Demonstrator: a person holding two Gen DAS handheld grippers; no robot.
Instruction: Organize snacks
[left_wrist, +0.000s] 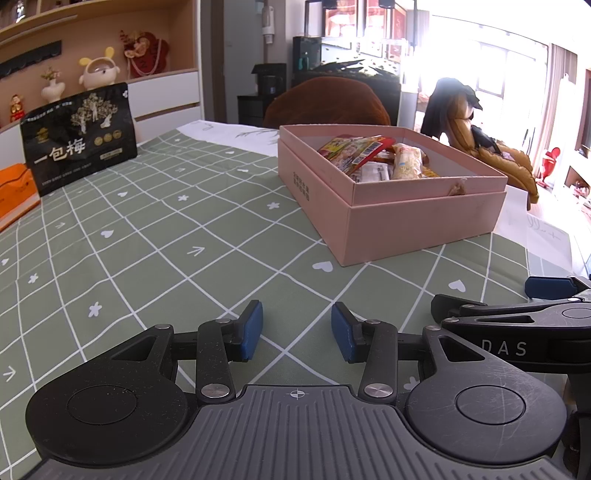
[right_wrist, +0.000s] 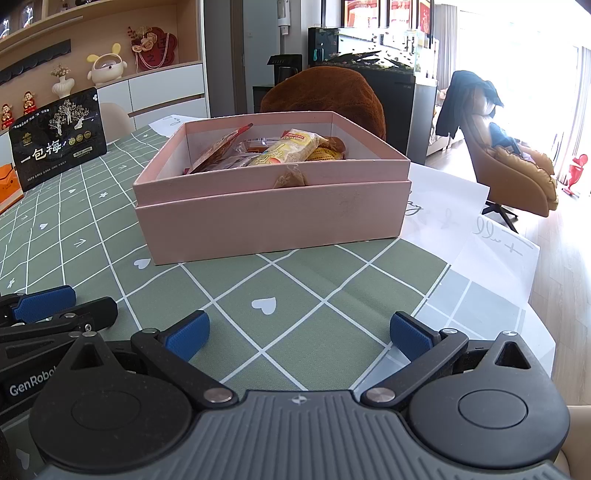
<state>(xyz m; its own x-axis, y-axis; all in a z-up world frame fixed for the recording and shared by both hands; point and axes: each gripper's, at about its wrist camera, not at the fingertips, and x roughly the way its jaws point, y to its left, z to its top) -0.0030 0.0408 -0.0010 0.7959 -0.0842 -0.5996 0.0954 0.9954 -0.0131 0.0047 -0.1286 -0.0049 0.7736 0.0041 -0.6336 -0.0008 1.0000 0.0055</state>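
A pink box (left_wrist: 413, 218) (right_wrist: 273, 218) stands on the green checked tablecloth and holds several wrapped snacks (left_wrist: 373, 157) (right_wrist: 280, 151). A black snack bag (left_wrist: 79, 138) (right_wrist: 59, 138) with white characters stands upright at the far left of the table. My left gripper (left_wrist: 297, 330) hovers low over the cloth, short of the box, open with nothing between its blue pads. My right gripper (right_wrist: 299, 332) sits beside it, in front of the box, open wide and empty. Each gripper's blue fingertip shows at the edge of the other's view.
An orange package (left_wrist: 14, 192) lies at the far left edge. White paper sheets (right_wrist: 476, 229) lie under and right of the box, near the table's edge. A brown chair back (right_wrist: 325, 96) rises behind the table. Shelves with ornaments stand at the left.
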